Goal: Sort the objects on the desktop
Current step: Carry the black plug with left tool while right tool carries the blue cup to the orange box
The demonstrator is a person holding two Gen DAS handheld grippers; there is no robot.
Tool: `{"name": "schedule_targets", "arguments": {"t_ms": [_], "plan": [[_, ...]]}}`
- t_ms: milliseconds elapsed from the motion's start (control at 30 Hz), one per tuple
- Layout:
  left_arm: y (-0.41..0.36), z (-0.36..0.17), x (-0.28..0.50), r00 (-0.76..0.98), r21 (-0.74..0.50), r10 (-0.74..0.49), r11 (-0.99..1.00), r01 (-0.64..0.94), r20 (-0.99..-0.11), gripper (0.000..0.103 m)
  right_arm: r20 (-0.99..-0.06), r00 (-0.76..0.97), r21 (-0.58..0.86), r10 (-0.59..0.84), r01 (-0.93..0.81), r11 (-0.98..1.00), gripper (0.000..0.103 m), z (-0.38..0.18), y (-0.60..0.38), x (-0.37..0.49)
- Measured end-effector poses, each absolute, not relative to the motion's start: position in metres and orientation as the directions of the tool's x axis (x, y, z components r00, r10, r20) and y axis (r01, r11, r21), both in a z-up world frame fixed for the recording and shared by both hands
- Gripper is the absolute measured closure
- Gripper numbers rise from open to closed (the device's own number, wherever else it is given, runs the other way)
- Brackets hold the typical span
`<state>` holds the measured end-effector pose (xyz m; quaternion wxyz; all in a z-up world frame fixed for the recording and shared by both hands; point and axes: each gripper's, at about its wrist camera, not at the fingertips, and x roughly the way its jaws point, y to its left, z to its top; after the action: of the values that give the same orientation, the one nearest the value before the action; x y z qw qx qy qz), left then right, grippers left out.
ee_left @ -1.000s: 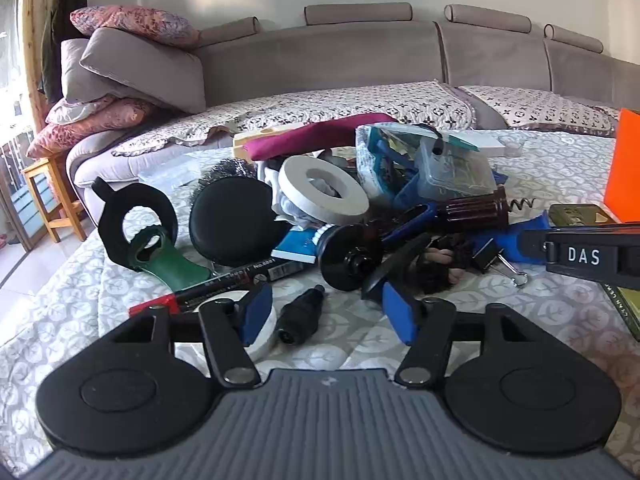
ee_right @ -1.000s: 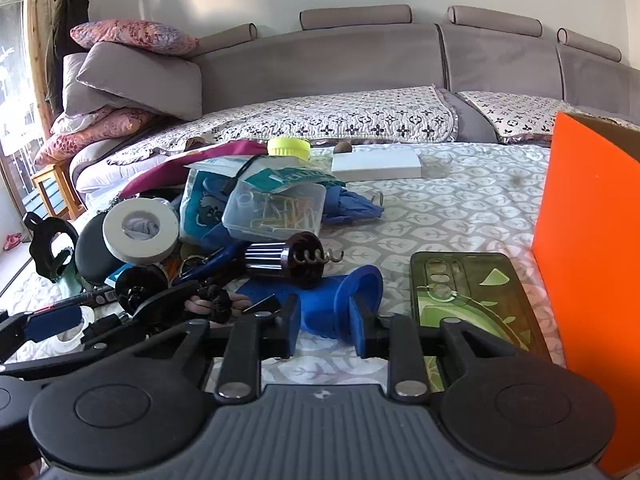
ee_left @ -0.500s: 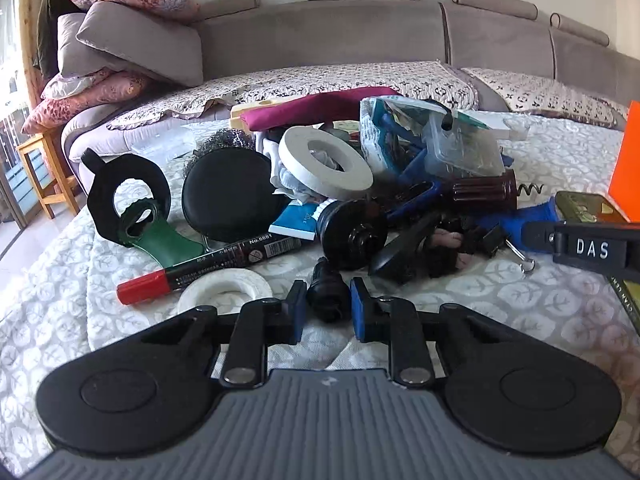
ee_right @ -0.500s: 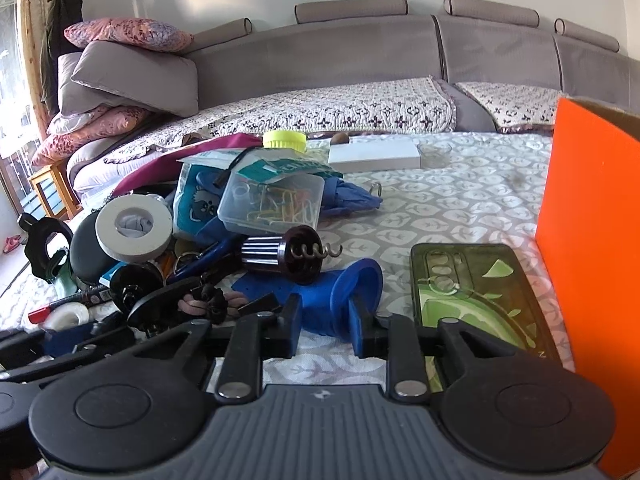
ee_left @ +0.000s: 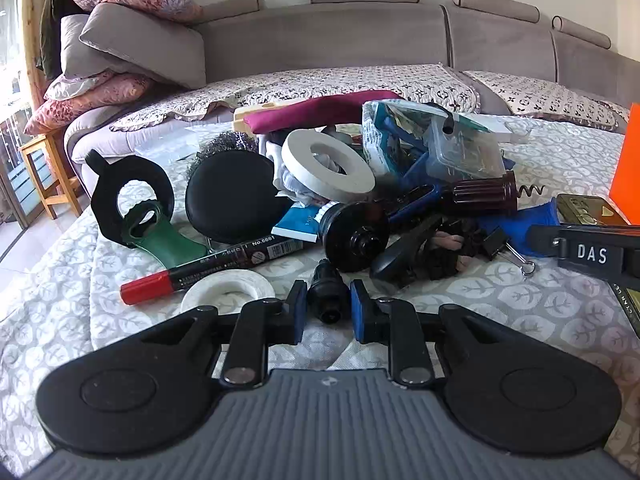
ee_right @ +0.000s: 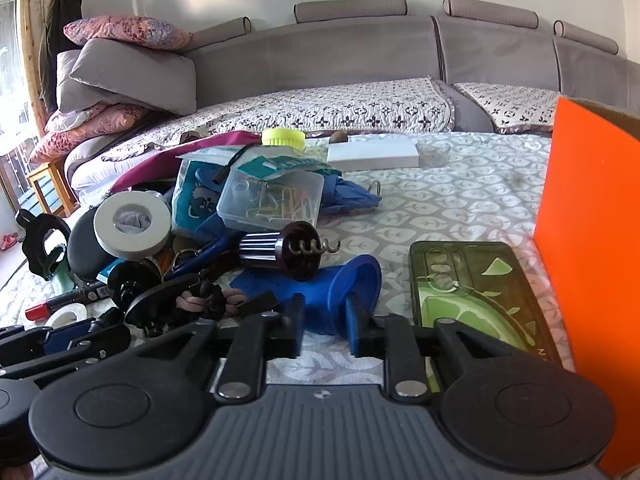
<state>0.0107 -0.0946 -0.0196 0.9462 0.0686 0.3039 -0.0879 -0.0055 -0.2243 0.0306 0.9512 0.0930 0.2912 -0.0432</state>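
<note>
Pads of the left gripper [ee_left: 325,312] flank, perhaps pinch, a small black cylindrical plug [ee_left: 328,294]; its long axis points along the fingers.

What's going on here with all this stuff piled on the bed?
Someone is sorting clutter with a handheld gripper in each hand. The left gripper has its fingers on either side of a small black cylinder lying beside the marker. The right gripper brackets a blue cup-shaped piece next to the green phone case. Neither item looks lifted yet.
</note>
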Motion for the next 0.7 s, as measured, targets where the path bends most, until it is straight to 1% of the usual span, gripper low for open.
{"name": "schedule_targets", "arguments": {"t_ms": [100, 400, 700], "plan": [[-0.095, -0.019, 0.009, 0.802, 0.077, -0.128, 0.974, 0.211, -0.583, 0.08, -0.555, 0.831, 0.141, -0.034, 0.134, 0.981, 0.095, 0.035, -0.224, -0.008], [-0.094, -0.016, 0.007, 0.81, 0.072, -0.14, 0.973, 0.219, -0.57, 0.08, -0.52, 0.852, 0.109, -0.063, 0.139, 0.984, 0.096, 0.053, -0.218, -0.02], [-0.095, -0.006, -0.001, 0.831, 0.058, -0.164, 0.972, 0.228, -0.531, 0.08, -0.453, 0.885, 0.069, -0.108, 0.155, 0.985, 0.096, 0.078, -0.213, -0.036]]}}
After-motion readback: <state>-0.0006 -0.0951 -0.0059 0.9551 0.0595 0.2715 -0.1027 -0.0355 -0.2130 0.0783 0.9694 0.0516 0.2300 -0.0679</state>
